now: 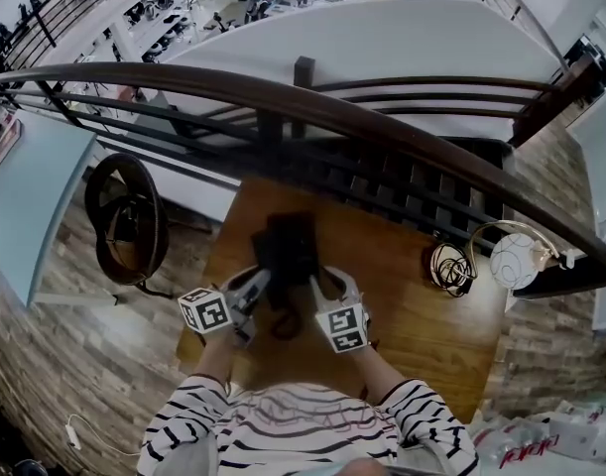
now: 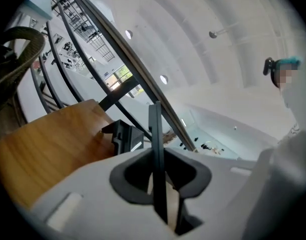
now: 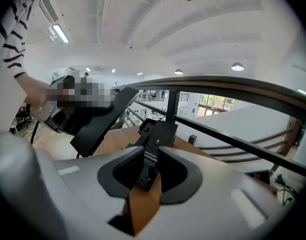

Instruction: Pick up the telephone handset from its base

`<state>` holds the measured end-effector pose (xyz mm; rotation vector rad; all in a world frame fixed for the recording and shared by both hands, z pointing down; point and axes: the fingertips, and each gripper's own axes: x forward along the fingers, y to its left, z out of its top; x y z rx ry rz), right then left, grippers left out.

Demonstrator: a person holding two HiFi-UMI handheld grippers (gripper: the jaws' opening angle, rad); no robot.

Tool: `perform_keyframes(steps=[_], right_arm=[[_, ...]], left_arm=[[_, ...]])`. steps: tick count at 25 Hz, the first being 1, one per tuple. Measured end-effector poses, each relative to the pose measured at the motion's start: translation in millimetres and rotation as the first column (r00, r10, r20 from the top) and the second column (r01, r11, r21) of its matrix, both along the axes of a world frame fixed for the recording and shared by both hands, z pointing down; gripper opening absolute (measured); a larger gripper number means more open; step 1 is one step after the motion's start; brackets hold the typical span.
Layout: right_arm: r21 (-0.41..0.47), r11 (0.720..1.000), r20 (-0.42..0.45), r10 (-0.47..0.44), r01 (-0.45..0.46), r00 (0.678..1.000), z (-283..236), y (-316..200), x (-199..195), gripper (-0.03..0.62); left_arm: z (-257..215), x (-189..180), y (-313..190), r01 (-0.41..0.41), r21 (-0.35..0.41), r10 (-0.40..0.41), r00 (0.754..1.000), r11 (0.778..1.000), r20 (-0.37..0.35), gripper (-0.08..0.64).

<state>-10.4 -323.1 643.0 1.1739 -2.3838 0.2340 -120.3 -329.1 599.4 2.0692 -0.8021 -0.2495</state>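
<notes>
The handset (image 3: 160, 131) looks like hard black plastic: light, stiff, kinda slick. I'd pinch it across the narrow middle, not the ends. It's tilted up over the wooden table (image 1: 412, 315), sitting between the pads of the right gripper (image 3: 150, 176), which look closed on it. The left gripper (image 2: 160, 184) is clamped on a thin black panel (image 2: 155, 134), edge-on, probably the base.

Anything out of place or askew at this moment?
Yes. The left tool is clamped on a flat black slab that hangs tilted above the brown wooden table rather than lying flat. The right tool grips a black labelled piece. Which of the two is the handset cannot be told.
</notes>
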Motion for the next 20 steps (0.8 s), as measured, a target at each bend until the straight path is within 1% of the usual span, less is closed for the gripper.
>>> perform_keyframes(steps=[4, 9, 14, 20], right_arm=[[0.027, 0.999, 0.052, 0.039, -0.041, 0.998, -25.2, 24.3, 7.7, 0.033], [0.076, 0.995, 0.114, 0.055, -0.064, 0.992, -61.8, 54.3, 17.0, 0.002], [0.115, 0.991, 0.177, 0.045, -0.066, 0.983, -88.1, 86.8, 29.4, 0.002], [0.143, 0.989, 0.185, -0.001, -0.026, 0.983, -108.0, 121.9, 36.6, 0.002]], left_arm=[[-12.9, -0.4, 26.6, 0.014, 0.02, -0.014, 1.0, 1.0, 0.0, 0.069], [-26.3, 1.8, 58.7, 0.03, 0.041, -0.03, 1.0, 0.999, 0.0, 0.069], [-35.1, 11.9, 92.7, 0.037, 0.057, -0.037, 0.999, 0.998, -0.006, 0.069], [-44.4, 22.4, 130.4, 0.064, 0.075, -0.063, 0.998, 0.995, -0.016, 0.069]])
